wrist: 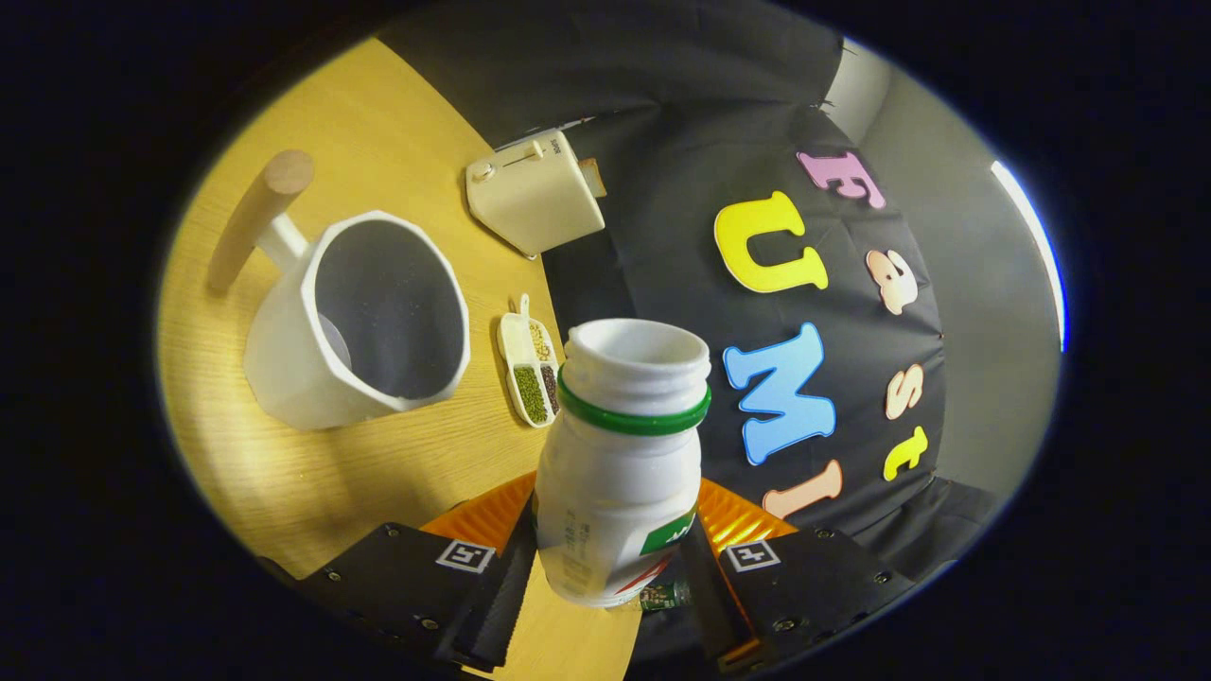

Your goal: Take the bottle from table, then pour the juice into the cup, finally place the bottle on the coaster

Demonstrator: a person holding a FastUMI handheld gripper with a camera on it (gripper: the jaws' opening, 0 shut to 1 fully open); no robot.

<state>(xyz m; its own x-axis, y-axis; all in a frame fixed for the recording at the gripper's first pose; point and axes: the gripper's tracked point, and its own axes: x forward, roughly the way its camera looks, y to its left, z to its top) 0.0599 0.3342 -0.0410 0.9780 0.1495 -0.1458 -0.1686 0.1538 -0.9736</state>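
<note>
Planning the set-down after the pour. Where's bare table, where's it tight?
The gripper is shut on the bottle. Free: table between the fingers and the cup, and behind the cup's handle toward the toaster. Crowded: the strip between the cup and the bean dish.

The hand-held gripper (610, 558) is clamping both fingers on the body of the white bottle (620, 463), whose uncapped, green-ringed mouth is tilting forward. Beyond the fingers, the white cup (364, 322) with a wooden handle is standing on the counter (312, 473). A small divided dish (532, 369) of beans is lying just beside it, and a cream toaster (535, 194) is sitting farther back.
</note>
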